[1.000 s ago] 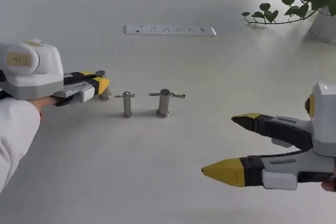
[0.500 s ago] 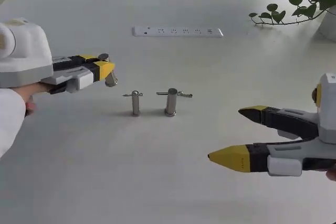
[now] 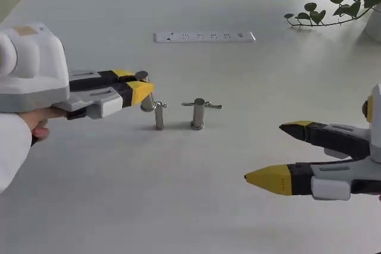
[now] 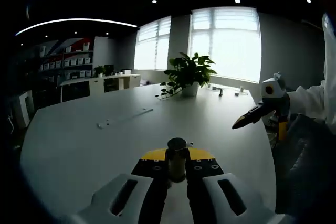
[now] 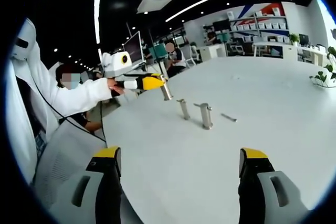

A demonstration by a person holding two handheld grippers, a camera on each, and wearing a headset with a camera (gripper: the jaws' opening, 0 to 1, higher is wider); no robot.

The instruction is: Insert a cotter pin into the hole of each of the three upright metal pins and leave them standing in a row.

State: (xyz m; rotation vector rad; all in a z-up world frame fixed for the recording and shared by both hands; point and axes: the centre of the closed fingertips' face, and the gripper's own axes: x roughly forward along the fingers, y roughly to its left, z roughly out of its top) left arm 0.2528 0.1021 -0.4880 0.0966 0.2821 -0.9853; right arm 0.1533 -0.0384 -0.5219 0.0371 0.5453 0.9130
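- The left hand-held gripper point(image 3: 141, 84) sits at the left middle of the head view. Its jaws are squeezed narrow around a short silver metal pin with a round flat head point(image 3: 144, 96), gripping just under the head so it hangs nearly straight up.
- In the left gripper view the same pin point(image 4: 177, 150) pokes up between the yellow tips.
- It is held just left of a thin silver metal pin point(image 3: 159, 117) and a thicker silver metal pin point(image 3: 197, 116). Both stand upright on the white surface point(image 3: 178, 200) in the middle of the picture.
- My guess is that the held pin is going there to make a row of three.
- A thin wire cotter pin point(image 3: 212, 106) sticks out sideways near the thicker pin's top.
- I cannot tell if the held pin has one.
- The right hand-held gripper point(image 3: 265, 151) waits at the lower right with its jaws wide and nothing in them, well apart from the pins, probably so it does not bump them.
- A long white power strip point(image 3: 204, 36) lies far behind.
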